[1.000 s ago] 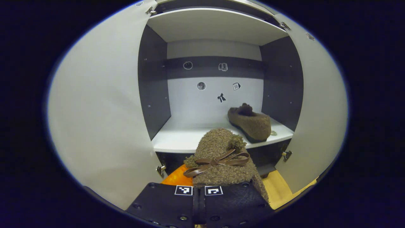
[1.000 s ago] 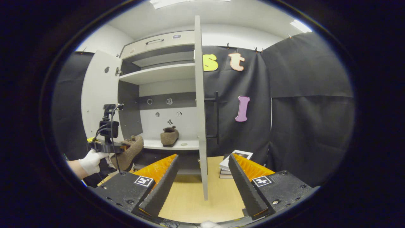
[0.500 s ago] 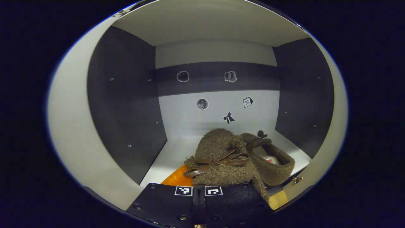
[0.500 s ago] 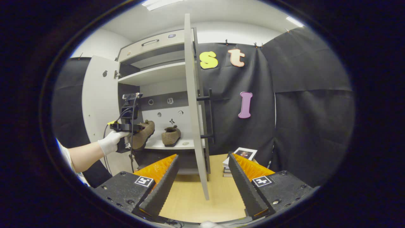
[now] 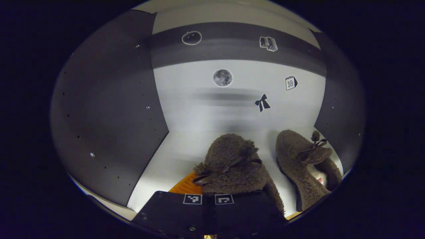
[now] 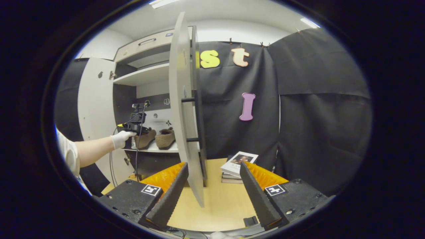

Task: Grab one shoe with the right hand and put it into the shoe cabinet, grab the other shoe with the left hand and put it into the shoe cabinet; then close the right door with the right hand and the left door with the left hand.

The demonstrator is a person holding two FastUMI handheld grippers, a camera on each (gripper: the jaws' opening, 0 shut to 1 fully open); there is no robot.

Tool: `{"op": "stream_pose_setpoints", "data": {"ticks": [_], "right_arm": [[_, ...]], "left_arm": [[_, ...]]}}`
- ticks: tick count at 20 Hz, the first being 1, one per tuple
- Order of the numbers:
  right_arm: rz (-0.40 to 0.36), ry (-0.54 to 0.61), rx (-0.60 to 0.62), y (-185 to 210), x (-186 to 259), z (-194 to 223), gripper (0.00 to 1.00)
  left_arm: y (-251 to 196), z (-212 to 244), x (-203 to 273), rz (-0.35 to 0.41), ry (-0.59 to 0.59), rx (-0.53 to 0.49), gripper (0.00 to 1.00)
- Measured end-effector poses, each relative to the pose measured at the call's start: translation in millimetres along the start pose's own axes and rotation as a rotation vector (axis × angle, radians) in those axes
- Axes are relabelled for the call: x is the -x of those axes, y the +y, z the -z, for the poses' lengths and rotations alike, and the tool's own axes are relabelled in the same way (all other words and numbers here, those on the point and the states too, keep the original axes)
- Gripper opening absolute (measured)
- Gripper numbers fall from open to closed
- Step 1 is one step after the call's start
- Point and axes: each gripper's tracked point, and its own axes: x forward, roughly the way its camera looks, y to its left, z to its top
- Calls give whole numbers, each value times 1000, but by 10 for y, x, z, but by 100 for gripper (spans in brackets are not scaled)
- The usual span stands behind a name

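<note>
While the left tongs stay clamped on the fuzzy shoe at lower centre, over the cabinet shelf, it looks light and soft; right tongs gape empty.

Book stack on wooden floor beside black cloth wall; ceiling light overhead.

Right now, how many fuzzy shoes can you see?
2. One shoe is held in the left tongs, inside the cabinet over its shelf. The other shoe sits on the shelf to its right.
</note>
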Motion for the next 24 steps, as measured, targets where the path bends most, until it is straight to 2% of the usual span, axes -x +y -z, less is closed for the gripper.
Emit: {"op": "stream_pose_setpoints", "data": {"ticks": [2,4,5,6,7,11,12,13,14,17,22,23,24], "right_arm": [[0,12,-9,-37,-30,38,99],[-7,16,-10,-37,-62,46,99],[-15,17,-10,-12,-73,43,99],[-23,15,-9,16,-77,39,99],[-30,13,-6,35,-84,33,99],[-39,14,9,68,-76,69,99],[-42,16,10,84,-61,83,99],[-44,17,9,108,-43,88,99],[-49,12,7,139,-18,86,99],[-52,-5,14,244,77,69,99],[-63,-41,31,482,301,-3,99],[-68,-49,34,534,352,-21,99],[-69,-58,40,582,411,-24,99]], "left_arm": [[-37,13,-30,-4,23,-41,0],[-50,31,2,-11,48,-67,5],[-46,41,31,-18,52,-69,17],[-83,34,31,-4,53,-64,18],[-85,35,60,-4,48,-63,14],[-61,-34,287,11,-5,-64,98],[-7,-58,447,2,-21,-65,96],[24,-54,539,6,-37,-60,100],[27,-24,653,20,-44,-51,94],[63,62,1039,45,-91,-46,97],[-3,196,1925,94,-236,-88,97],[-17,233,2117,102,-263,-98,100],[-29,265,2312,110,-289,-102,96]]}}
